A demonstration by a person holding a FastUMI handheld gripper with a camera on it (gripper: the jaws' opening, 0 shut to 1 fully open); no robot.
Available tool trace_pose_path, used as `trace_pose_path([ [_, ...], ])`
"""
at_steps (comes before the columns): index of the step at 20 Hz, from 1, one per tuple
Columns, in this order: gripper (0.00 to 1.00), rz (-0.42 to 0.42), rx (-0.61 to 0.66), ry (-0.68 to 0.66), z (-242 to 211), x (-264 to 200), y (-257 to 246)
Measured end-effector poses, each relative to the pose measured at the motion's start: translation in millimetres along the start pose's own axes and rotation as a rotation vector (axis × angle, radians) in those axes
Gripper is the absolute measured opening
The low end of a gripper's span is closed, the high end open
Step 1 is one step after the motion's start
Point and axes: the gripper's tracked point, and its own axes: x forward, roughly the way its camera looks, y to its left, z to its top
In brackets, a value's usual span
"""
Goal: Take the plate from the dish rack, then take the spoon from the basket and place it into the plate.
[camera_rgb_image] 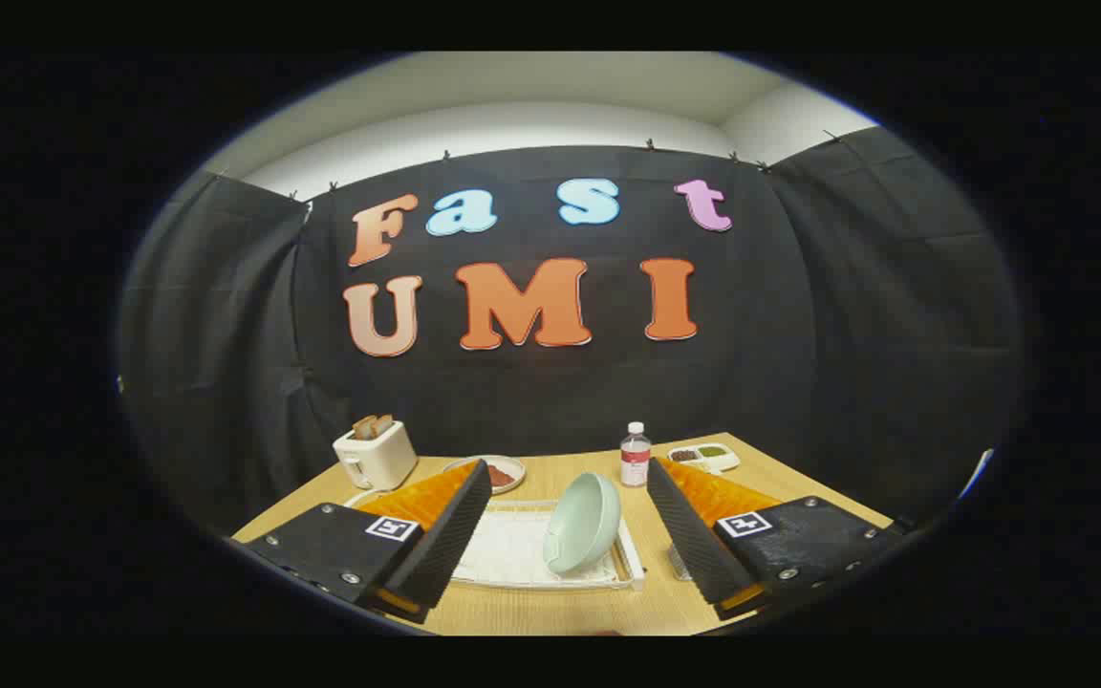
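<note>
My gripper is spread wide with nothing in it, fingers either side of the dish rack at 12 o'clock. The pale green plate leans on edge in the rack, between my fingers and a bit ahead. Looks stiff, glazed, probably slippery and chippable, so I'd pinch the top rim. Beyond: bottle at 1, toaster at 10. My right finger hides most of something meshy, maybe the basket; can't spot the spoon.
</note>
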Motion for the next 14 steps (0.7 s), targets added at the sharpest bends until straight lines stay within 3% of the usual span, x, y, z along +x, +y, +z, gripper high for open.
trace_pose_path([
  [14, 0.98, -0.025, 0.024, 0.054, -15, 8, -22],
])
